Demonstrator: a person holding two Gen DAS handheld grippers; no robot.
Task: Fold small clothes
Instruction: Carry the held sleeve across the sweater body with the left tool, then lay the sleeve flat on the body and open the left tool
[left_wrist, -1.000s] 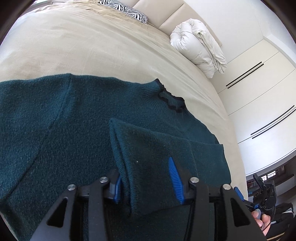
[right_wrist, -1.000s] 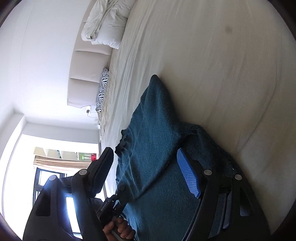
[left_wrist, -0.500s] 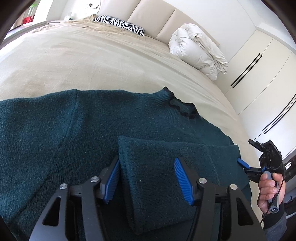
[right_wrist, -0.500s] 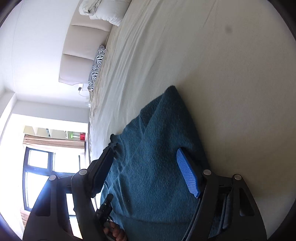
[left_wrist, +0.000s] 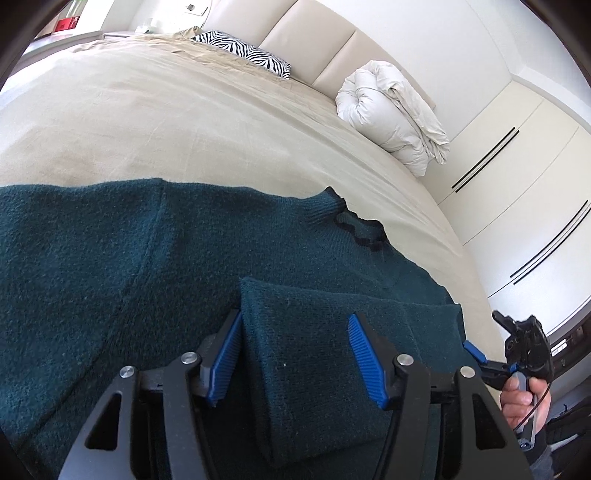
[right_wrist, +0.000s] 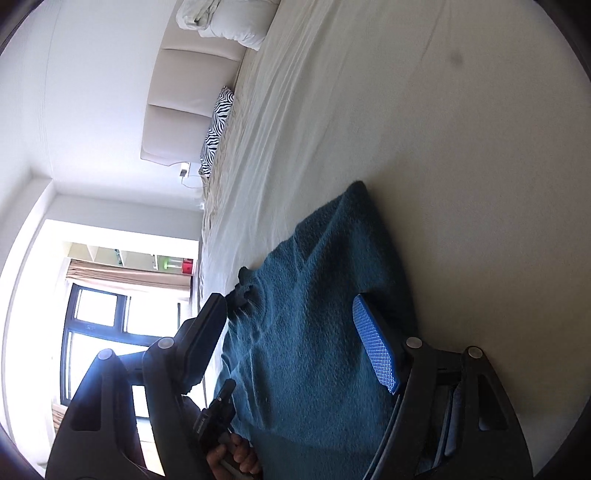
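Note:
A dark teal knitted sweater (left_wrist: 110, 266) lies flat on the beige bed (left_wrist: 166, 110), its dark-trimmed collar (left_wrist: 354, 225) at the far side. One sleeve (left_wrist: 317, 347) is folded back across the body. My left gripper (left_wrist: 295, 358) is open just above it, its blue pads either side of the folded sleeve, holding nothing. My right gripper (right_wrist: 291, 339) is open over the sweater (right_wrist: 314, 332) near its right edge, the camera rolled sideways. The right gripper also shows in the left wrist view (left_wrist: 517, 350), held in a hand.
A rolled white duvet (left_wrist: 391, 114) and a zebra-print pillow (left_wrist: 247, 55) lie by the padded headboard. White wardrobe doors (left_wrist: 517, 177) stand to the right of the bed. A window (right_wrist: 103, 332) lies beyond the bed's left side.
Both grippers have drawn back and risen from the sweater. The folded sleeve stays lying on the body. The right gripper has moved off from the sweater's edge.

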